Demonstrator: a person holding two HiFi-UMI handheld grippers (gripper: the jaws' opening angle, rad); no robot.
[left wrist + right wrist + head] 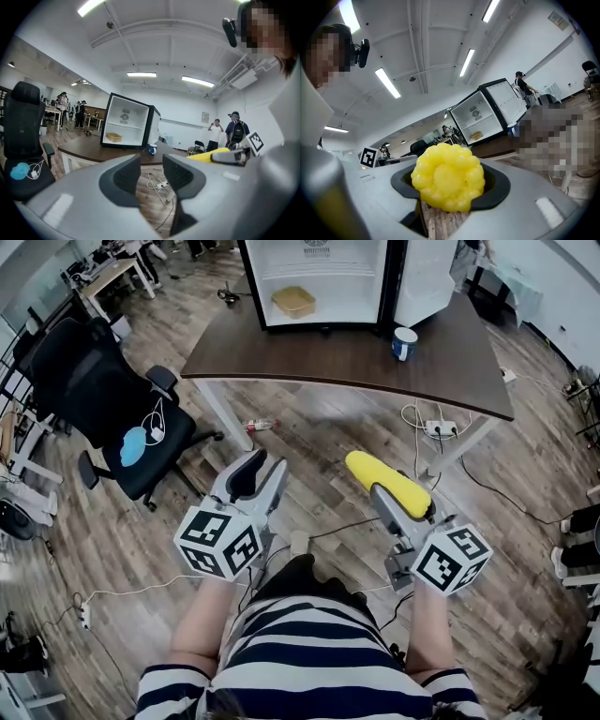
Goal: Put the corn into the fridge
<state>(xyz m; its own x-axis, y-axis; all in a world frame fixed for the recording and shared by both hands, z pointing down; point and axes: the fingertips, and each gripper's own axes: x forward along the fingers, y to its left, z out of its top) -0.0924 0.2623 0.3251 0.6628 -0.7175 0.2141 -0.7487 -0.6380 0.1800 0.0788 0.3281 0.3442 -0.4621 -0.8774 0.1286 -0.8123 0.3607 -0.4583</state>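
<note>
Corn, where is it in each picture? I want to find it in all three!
Head view: the corn is right of the middle, pointing forward.
Left gripper view: it is at the right side, only a yellow tip showing.
Right gripper view: it is in the middle, big and close, seen end-on.
Shared landmark: the open fridge, far ahead in all three.

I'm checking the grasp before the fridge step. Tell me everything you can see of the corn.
The corn is a bright yellow cob, plastic-looking, with rounded kernels at its end. It points forward, clamped near its rear between the jaws of the right hand-held gripper, most of it sticking out ahead. It hangs above the wooden floor, short of the table; nothing else touches it.
</note>
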